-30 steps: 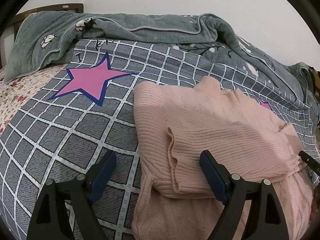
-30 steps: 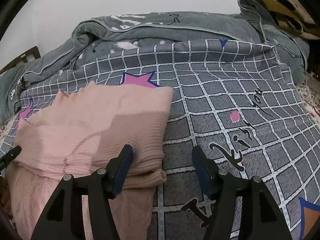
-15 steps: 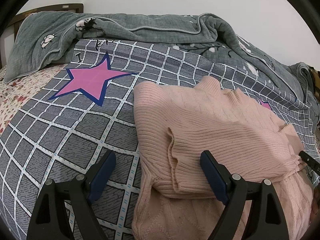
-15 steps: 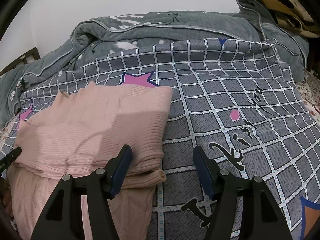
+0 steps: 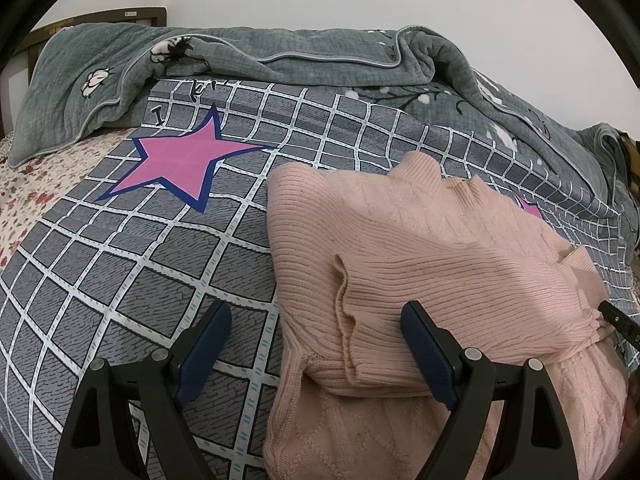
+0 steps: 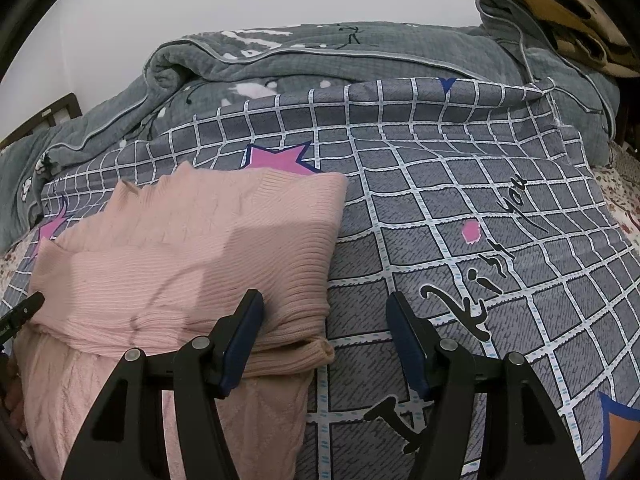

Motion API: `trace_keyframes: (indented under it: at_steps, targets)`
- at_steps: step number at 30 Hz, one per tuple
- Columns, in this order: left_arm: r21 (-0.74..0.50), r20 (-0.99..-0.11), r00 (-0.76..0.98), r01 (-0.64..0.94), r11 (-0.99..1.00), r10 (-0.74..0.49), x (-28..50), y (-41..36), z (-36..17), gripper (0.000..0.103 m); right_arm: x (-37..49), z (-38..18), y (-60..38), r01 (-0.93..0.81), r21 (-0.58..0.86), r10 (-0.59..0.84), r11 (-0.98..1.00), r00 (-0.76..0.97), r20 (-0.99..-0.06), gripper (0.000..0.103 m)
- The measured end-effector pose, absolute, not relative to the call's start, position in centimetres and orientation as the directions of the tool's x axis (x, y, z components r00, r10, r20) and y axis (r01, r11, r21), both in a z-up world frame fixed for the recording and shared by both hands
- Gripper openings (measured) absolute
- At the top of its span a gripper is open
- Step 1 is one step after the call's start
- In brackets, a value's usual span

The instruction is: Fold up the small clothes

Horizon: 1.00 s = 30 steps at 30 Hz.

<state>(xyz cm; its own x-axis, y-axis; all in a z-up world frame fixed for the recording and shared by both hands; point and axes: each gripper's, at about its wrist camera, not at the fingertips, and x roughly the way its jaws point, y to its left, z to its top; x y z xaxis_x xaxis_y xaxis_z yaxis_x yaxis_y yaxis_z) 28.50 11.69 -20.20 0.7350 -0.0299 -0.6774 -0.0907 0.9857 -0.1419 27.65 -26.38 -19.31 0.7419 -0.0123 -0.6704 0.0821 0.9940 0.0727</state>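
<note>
Garment: a pink rib-knit sweater (image 5: 420, 264), partly folded, lay on a grey quilt with a white grid and pink stars (image 5: 120, 264); its upper half was doubled over the lower part, a ribbed cuff pointing toward the camera.
Left gripper (image 5: 316, 344): black frame, blue pads, tilted downward over the sweater's left edge; jaws stood wide apart, clamping nothing (one finger over the quilt, the other over the knit).
Right gripper (image 6: 324, 334): same build, also tilted downward, straddling the sweater's right edge; jaws parted, gripping nothing; left finger (image 6: 240, 340) lay over the folded knit, whether touching it could not be told, the right over the quilt's black lettering.
Cross-view: the tip of each tool showed at the edge of the other's camera, at the far side of the sweater.
Backdrop: a rumpled grey-green blanket with white flower print (image 6: 320, 60) was heaped behind the quilt, against a white wall.
Far corner: brown folded fabric (image 6: 568, 16) sat on the blanket.
</note>
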Motion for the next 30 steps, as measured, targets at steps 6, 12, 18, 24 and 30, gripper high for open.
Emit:
trace_keyframes:
  at_steps: [6, 12, 18, 24, 30]
  targets:
    - [-0.141, -0.677, 0.735, -0.091, 0.986, -0.029, 28.5, 11.7, -20.2, 0.086, 27.6, -19.3, -26.4, 0.079, 0.074, -0.009, 0.994, 0.742, -0.67, 0.063]
    - [-0.143, -0.676, 0.736, -0.09, 0.986, -0.03, 28.5, 11.7, -20.2, 0.087, 27.6, -19.3, -26.4, 0.078, 0.069, -0.012, 0.995, 0.744, -0.669, 0.063]
    - [-0.145, -0.667, 0.744, -0.084, 0.986, -0.034, 28.3, 11.7, -20.2, 0.086, 26.8, -18.7, -26.2, 0.055, 0.077, 0.008, 0.995, 0.765, -0.644, 0.063]
    - [-0.124, -0.662, 0.749, -0.077, 0.989, -0.025, 27.9, 11.2, -19.9, 0.086, 25.6, -17.7, -25.9, 0.034, 0.067, 0.015, 0.997, 0.785, -0.619, 0.063]
    - [-0.1, -0.638, 0.77, -0.097, 0.99, 0.011, 27.1, 10.9, -19.1, 0.085, 23.9, -16.5, -25.1, -0.023, 0.043, 0.044, 0.999, 0.809, -0.586, 0.063]
